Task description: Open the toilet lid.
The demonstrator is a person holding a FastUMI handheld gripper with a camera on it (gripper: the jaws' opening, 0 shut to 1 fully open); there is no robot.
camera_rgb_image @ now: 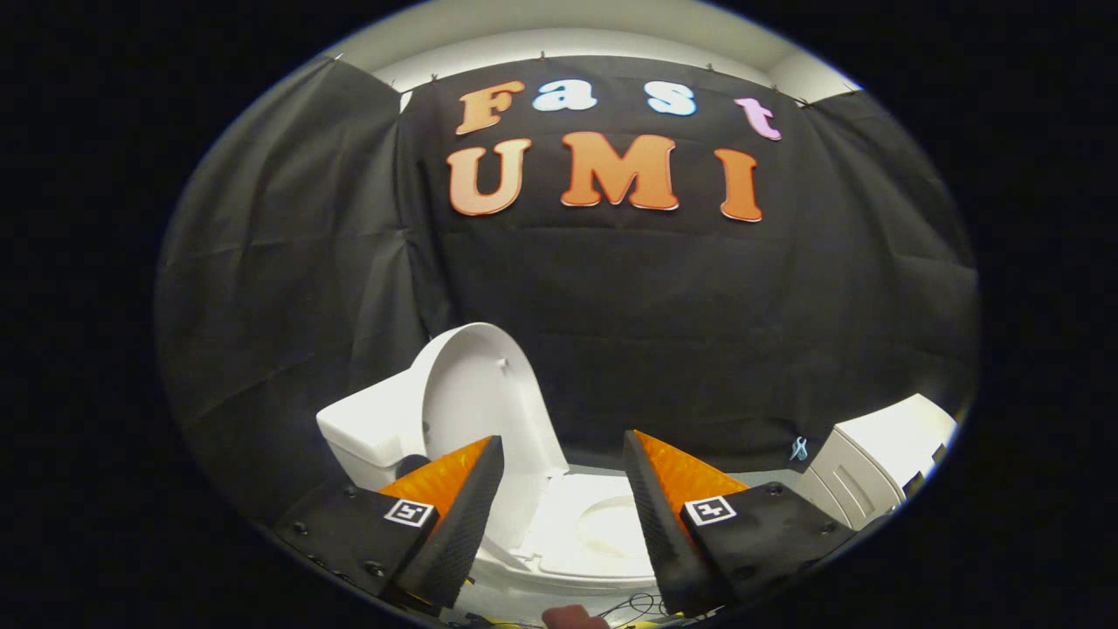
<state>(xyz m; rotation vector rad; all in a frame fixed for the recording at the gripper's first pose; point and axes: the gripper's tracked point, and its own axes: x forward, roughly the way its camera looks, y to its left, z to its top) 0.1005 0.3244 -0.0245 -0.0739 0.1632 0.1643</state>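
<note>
With the white plastic oval toilet lid [476, 393] already upright against the white ceramic tank [367, 428], the gripper [563, 459] hangs wide open and empty, so only withdrawing seems left.

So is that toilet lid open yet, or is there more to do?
It looks done: the white oval plastic toilet lid stands raised, leaning back toward the white tank, and the white seat and bowl are uncovered. The gripper is open, its fingers apart, holding nothing. Nothing seems left but pulling away.
</note>
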